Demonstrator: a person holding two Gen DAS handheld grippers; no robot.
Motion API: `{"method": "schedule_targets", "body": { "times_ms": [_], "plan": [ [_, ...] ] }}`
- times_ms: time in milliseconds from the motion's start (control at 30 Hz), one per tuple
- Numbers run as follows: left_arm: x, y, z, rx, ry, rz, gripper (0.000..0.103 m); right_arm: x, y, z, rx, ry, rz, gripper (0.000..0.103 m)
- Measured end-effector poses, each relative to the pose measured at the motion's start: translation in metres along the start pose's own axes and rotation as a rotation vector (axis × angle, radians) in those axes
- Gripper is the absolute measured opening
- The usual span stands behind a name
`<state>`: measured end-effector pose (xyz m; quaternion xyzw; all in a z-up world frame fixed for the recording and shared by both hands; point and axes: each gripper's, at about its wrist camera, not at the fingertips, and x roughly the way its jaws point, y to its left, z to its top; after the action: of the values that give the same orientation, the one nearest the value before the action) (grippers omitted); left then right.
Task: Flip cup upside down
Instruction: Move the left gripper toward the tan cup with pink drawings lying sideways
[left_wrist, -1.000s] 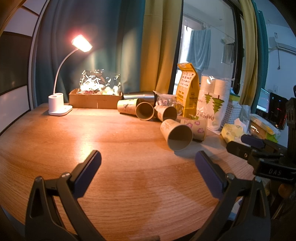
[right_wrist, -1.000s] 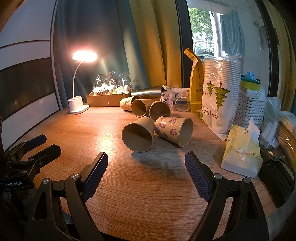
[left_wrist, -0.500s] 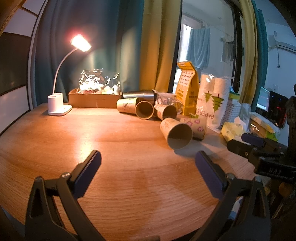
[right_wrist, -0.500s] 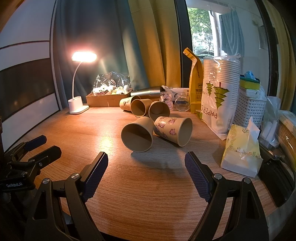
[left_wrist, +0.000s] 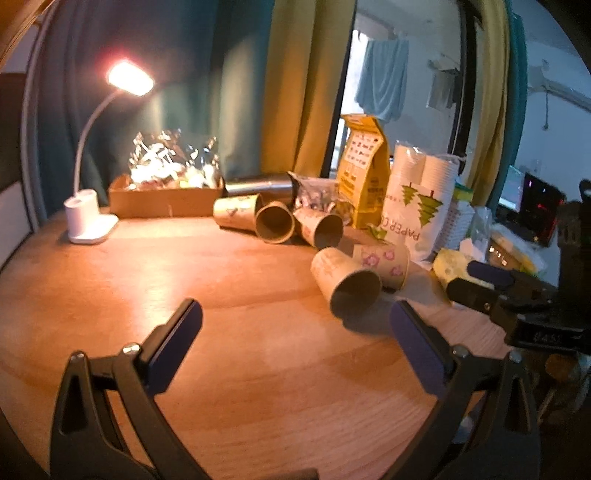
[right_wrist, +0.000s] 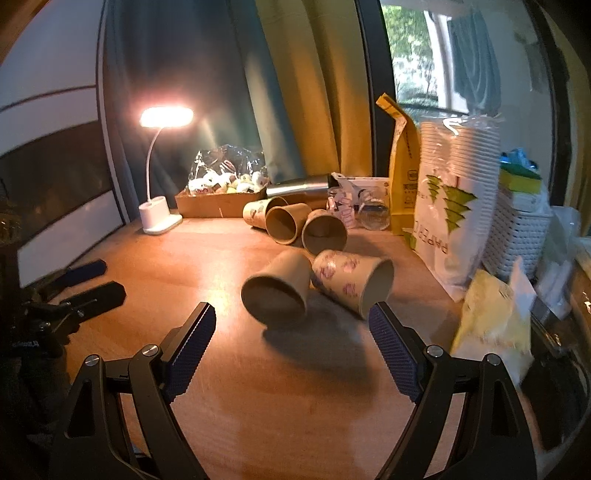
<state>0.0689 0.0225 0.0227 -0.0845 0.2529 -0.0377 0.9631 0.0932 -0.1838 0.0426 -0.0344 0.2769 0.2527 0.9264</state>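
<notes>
**Cup lying on its side, both tongs open**

The cup (right_wrist: 277, 291) is lying on its side on the wooden surface (right_wrist: 295, 398), its mouth facing the right tongs (right_wrist: 291, 341). Those tongs are spread wide and holding nothing, with the cup just ahead, between the two pads. A flowery cup (right_wrist: 351, 282) is touching it. The left tongs (left_wrist: 295, 345) are also gaping wide and empty; the cup (left_wrist: 347, 284) is lying ahead of them, a bit right.

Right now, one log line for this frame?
left gripper: open, empty | right gripper: open, empty, facing nearest cup | cup: on its side on table, mouth toward camera | flip: not started
</notes>
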Motion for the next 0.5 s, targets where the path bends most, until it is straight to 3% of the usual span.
{"method": "schedule_targets", "body": {
  "times_ms": [233,400,500],
  "plan": [
    [0.043,-0.005,0.058,0.017,0.085,-0.017,0.102,0.04,-0.027,0.039,0.072,0.1,0.075,0.087],
    [0.098,-0.011,0.093,0.022,0.185,-0.057,0.102,0.079,-0.061,0.06,0.216,0.199,0.085,0.087],
    [0.135,-0.013,0.108,-0.008,0.26,-0.092,0.102,0.096,-0.081,0.068,0.334,0.203,0.096,0.087]
  ]
}}
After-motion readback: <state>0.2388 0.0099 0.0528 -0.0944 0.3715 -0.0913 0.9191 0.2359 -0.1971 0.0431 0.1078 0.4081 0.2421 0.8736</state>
